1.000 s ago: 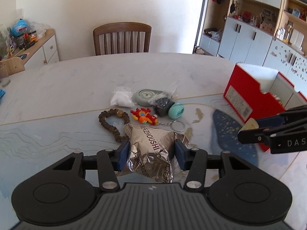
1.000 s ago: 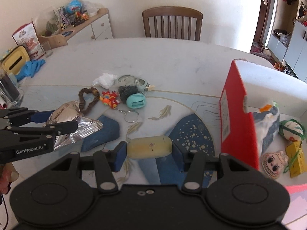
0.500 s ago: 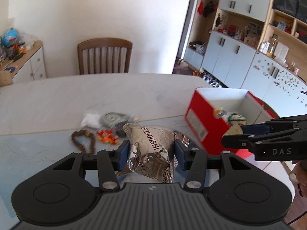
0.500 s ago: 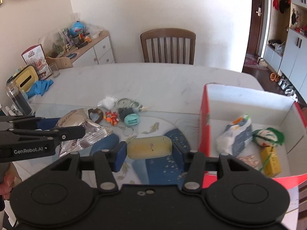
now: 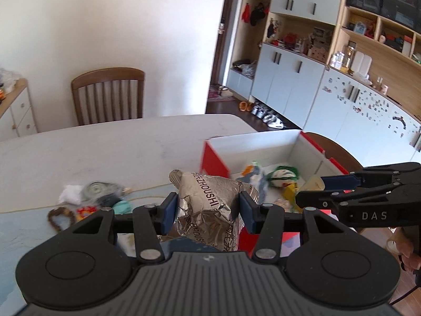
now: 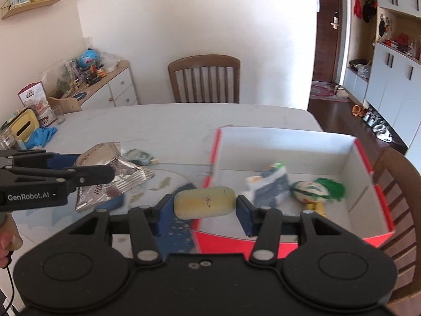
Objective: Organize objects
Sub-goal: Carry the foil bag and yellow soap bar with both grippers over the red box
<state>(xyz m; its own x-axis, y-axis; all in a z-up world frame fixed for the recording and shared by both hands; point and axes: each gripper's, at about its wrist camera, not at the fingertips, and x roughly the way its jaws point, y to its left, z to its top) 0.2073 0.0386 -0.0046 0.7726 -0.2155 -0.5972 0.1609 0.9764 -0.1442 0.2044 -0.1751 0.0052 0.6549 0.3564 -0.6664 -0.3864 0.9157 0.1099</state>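
Observation:
My left gripper [image 5: 208, 208] is shut on a crinkled silver foil snack bag [image 5: 208, 205], held in the air beside the near left corner of the red box [image 5: 214, 162]. My right gripper [image 6: 204, 206] is shut on a pale yellow oblong case [image 6: 204, 201], hovering over the red box's [image 6: 379, 200] near left edge. Inside the white-lined box lie a blue and white packet [image 6: 271, 181], a green-tufted round toy [image 6: 313, 191] and a small yellow item [image 6: 317, 206]. The left gripper with the foil bag [image 6: 110, 176] shows at the left of the right wrist view.
Small items stay on the table [image 5: 105, 147]: a white lump [image 5: 69, 193], a round grey tape [image 5: 98, 188], a teal piece [image 5: 122, 206], a brown bead string [image 5: 60, 216]. A wooden chair [image 6: 205, 79] stands at the far side, another chair [image 6: 397, 184] right of the box. A person's hand [image 5: 406, 247] holds the right gripper.
Both grippers have risen and moved right toward the red box, carrying the foil bag and the yellow case. The box's inside has come into view.

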